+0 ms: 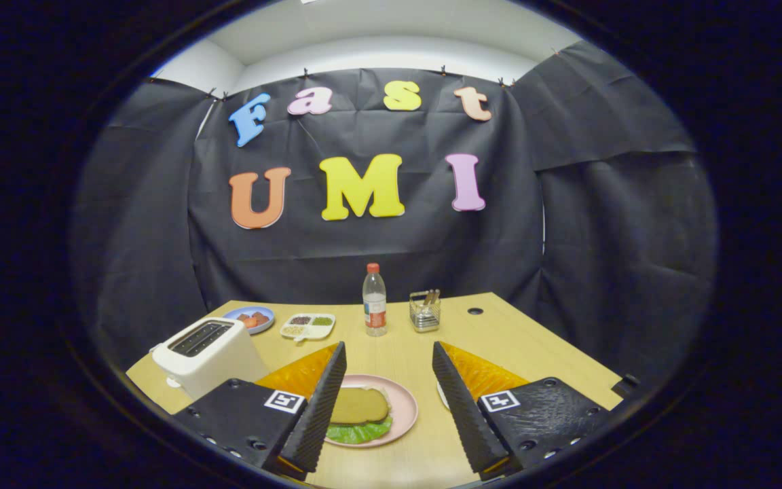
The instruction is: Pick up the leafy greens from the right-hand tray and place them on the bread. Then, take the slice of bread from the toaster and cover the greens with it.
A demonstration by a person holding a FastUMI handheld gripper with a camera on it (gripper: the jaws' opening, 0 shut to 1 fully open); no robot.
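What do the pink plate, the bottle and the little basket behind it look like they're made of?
With the gripper open above it, the pink plate looks like matte plastic or melamine, evenly coloured with no glare. The bottle seems clear plastic, see-through with a red cap. The basket looks like thin metal wire, an open shiny grid.

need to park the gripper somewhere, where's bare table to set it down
The gripper is open and empty. Bare table lies right of the wire holder, and between the bottle and pink plate. It is crowded by the toaster, blue plate and divided dish.
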